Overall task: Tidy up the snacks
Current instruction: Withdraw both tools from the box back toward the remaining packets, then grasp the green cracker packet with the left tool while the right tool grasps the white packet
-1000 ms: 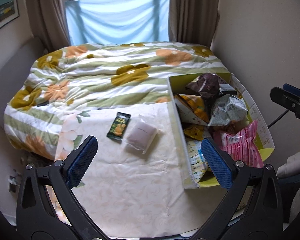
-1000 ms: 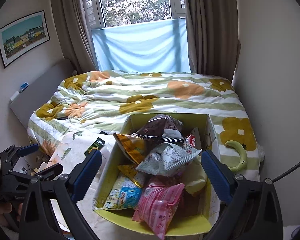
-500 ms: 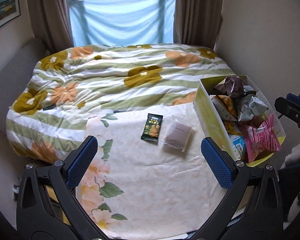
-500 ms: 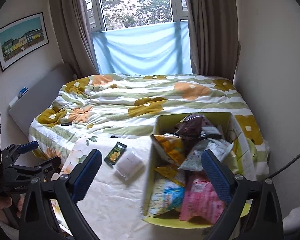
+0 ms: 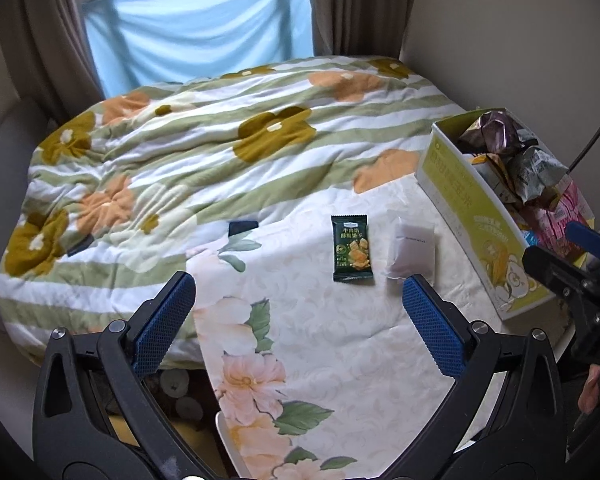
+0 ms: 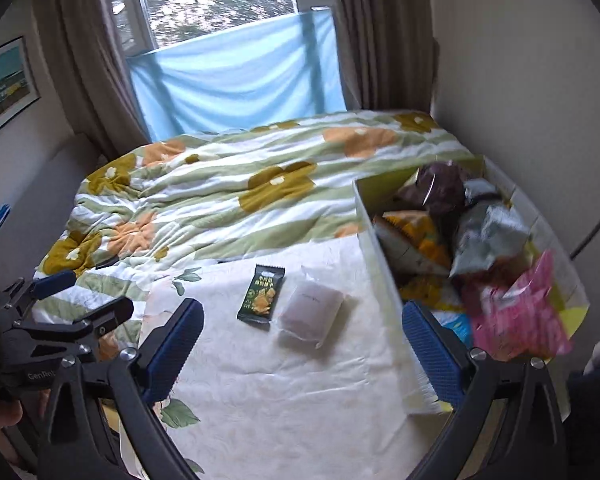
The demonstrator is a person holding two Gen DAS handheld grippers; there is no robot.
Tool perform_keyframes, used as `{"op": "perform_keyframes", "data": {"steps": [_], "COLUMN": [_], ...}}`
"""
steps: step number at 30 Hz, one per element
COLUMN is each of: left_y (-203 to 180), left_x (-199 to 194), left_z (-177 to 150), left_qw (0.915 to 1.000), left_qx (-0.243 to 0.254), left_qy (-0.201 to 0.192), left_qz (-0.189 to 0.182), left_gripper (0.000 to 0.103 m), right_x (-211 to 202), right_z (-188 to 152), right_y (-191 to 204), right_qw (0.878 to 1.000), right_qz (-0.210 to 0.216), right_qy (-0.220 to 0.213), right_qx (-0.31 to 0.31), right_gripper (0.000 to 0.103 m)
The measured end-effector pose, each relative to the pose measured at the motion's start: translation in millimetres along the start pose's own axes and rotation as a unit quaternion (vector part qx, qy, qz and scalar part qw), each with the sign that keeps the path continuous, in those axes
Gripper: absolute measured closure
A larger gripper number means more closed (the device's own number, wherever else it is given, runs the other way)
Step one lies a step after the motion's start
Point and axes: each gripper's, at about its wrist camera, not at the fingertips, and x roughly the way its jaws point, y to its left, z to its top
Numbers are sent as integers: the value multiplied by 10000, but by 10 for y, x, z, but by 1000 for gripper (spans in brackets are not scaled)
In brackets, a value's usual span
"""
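Snacks fill the yellow-green cardboard box (image 5: 476, 216) on the cream floral cloth (image 5: 340, 344); 2 lie out beside it: a pale translucent pouch (image 5: 414, 250) and a dark green cracker packet (image 5: 351, 249). Light, crinkly, slippery; I'd pinch a sealed edge. Left gripper (image 5: 298, 320) and right gripper (image 6: 302, 336) hover wide open, empty, short of both.

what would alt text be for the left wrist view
Open left gripper hovers over a floral cloth where a green snack packet and white packet lie side by side. A snack-filled yellow box sits right; a striped quilt lies behind.
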Motion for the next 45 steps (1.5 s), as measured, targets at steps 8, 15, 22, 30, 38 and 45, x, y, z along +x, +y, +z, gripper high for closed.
{"op": "perform_keyframes", "data": {"steps": [8,15,22,30,38,45], "left_y": [39,-254,-438,-580,-507,-444], "left_x": [1073,1879,2372,2497,2460,2424], "left_z": [224,251,260,267,286,244], "left_qw": [9958,9879,9844,9836,9839,9837], "left_qx": [87,184,347,671,728,752], "left_qy": [700,1232,1520,1585,1559,1537], "left_qz": [-584,-922,-821,-544,-482,-557], "left_gripper": [1,3,15,26,47,56], "right_x": [784,1355,1683,1851,1908,2013], "right_z": [-278,-398,-431,-476,-466,-400], "right_y": [128,34,-13,17,-33,-31], "right_qw": [9974,9935,9916,9910,9914,9928], "right_qz": [-600,-820,-920,-957,-951,-941], "right_qy": [238,441,415,469,520,535], "right_qx": [330,660,804,810,728,511], "right_gripper": [4,4,4,5,13,20]}}
